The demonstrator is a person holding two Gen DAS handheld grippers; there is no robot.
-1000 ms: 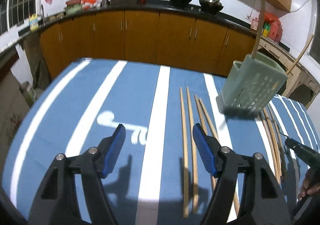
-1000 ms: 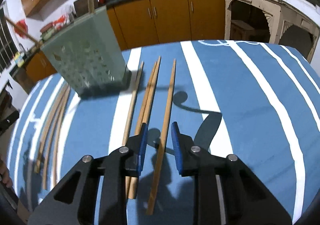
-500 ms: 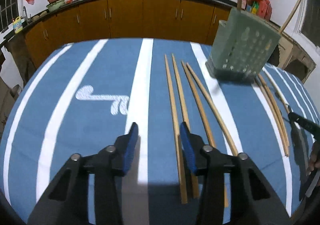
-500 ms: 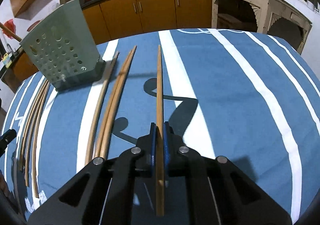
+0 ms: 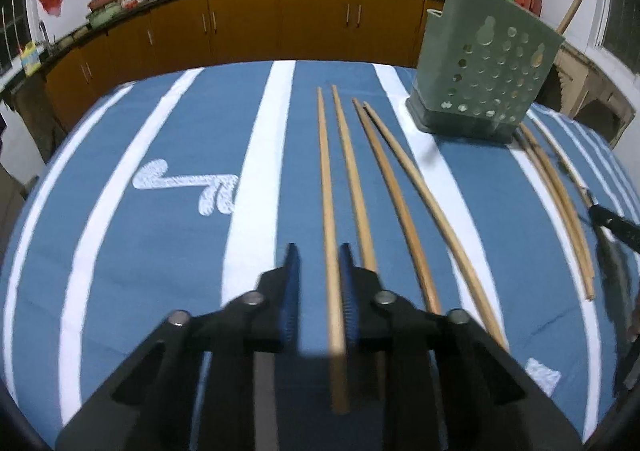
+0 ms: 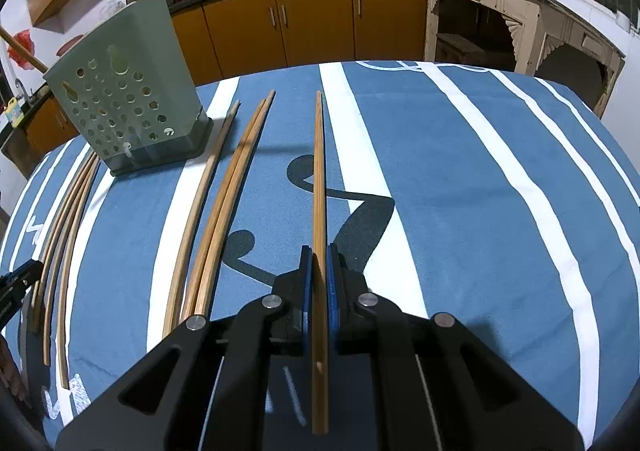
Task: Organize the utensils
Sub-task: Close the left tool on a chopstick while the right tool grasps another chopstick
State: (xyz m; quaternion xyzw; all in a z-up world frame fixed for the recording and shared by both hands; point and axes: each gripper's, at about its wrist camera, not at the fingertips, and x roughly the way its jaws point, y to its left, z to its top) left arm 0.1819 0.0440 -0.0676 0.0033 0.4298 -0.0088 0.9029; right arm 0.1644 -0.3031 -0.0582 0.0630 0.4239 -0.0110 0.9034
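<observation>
- Nearest, the right gripper [image 6: 316,267] had its blue pads pressed flat on one chopstick [image 6: 318,187], which ran straight ahead through the jaws with a short tail behind them.
- The left gripper [image 5: 319,271] stood narrowly spread around a second chopstick [image 5: 327,187]; the right pad looked to touch it and the left pad stood off, so I judged that grip unfinished.
- To do this well: close squarely, lift level, and tip each stick upright only once it is near the holder.
- More loose chopsticks [image 6: 224,203] lay just left on the striped blue cloth [image 6: 460,179], close enough to nudge.
- Farther left stood the green holder [image 6: 124,91], a stick or two already in it.
- Open cloth spread to the right, with the table edge beyond.
</observation>
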